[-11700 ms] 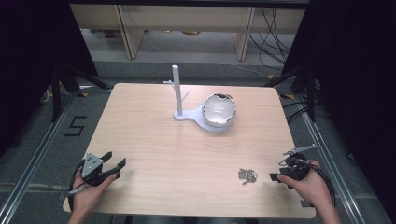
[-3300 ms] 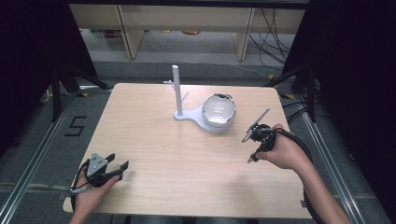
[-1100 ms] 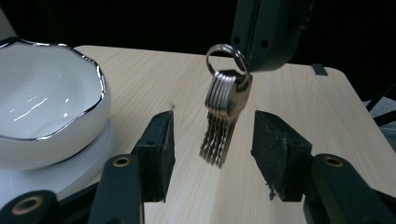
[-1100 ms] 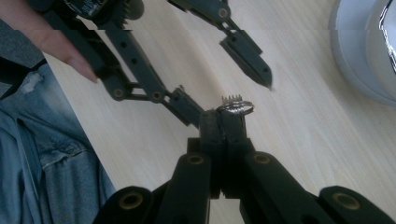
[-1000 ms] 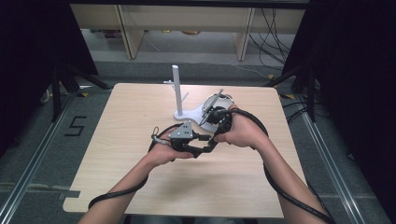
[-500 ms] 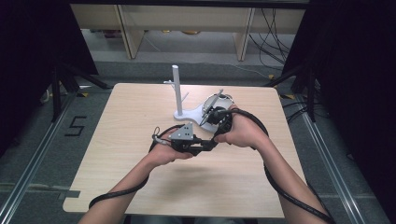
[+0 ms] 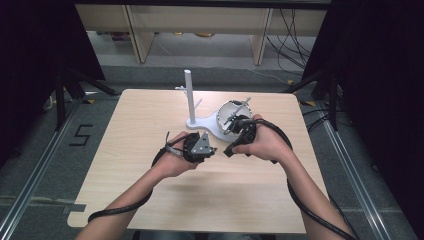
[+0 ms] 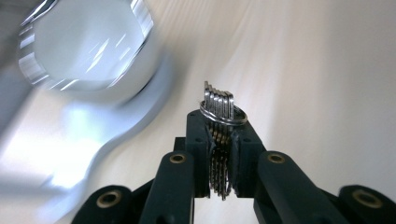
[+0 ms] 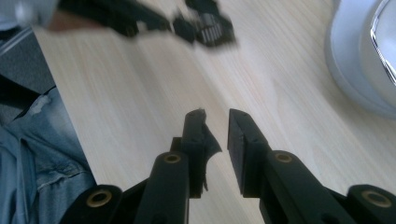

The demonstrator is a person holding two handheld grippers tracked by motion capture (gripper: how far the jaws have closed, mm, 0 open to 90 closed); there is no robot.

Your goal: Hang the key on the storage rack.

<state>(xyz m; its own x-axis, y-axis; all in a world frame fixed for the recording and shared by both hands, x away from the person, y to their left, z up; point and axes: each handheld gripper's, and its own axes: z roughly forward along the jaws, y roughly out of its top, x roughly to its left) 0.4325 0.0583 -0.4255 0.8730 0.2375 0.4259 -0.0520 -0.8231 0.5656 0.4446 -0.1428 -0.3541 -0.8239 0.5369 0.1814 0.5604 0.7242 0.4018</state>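
**Keys Change Tongs Beside the White Stand**

While the left tongs (image 8: pixel 219 140) clamp a bunch of flat silver keys on a wire ring (image 8: pixel 220 112), the right tongs (image 9: pixel 215 122) stand narrowly apart with nothing between them, a torn bit of black padding hanging off one jaw. From above, both hands meet just in front of the white plastic stand with its upright peg (image 7: pixel 189 95), the left tongs (image 7: pixel 212 150) pointing toward the right tongs (image 7: pixel 230 150) over the pale wooden bench (image 7: pixel 125 165). A shiny round metal bowl (image 7: pixel 231 111) sits on the stand's base, just behind the right hand.

Gripping the keys by their blades leaves the ring standing free above the jaw tips, which I judge is deliberate: a free ring can slip over the peg or one of its small hooks. Bringing the tongs so close to the stand likely keeps the coming reach short.
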